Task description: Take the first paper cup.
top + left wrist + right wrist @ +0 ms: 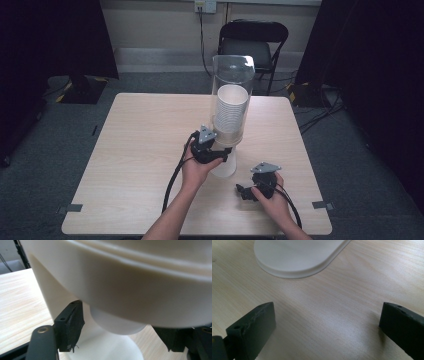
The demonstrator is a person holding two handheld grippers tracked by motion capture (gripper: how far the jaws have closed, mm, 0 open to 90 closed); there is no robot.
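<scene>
A clear tube cup dispenser (233,75) stands on the table, holding a stack of white cups (231,112) above a white base (223,169). The person's left hand holds my left gripper (219,153) against the dispenser's lower end. In the left gripper view the left gripper (122,336) is open, and its jaws stand either side of the lowest cup's bottom (117,323) without touching it. My right gripper (243,192) rests low over the table just right of the base. It is open (327,327), with bare wood between the jaws and the base's rim (297,257) ahead.
The wooden table (140,145) has bare surface to the left and front. A black folding chair (252,42) stands behind the far edge, with cables on the floor at the right. Tape marks sit at the table's front corners.
</scene>
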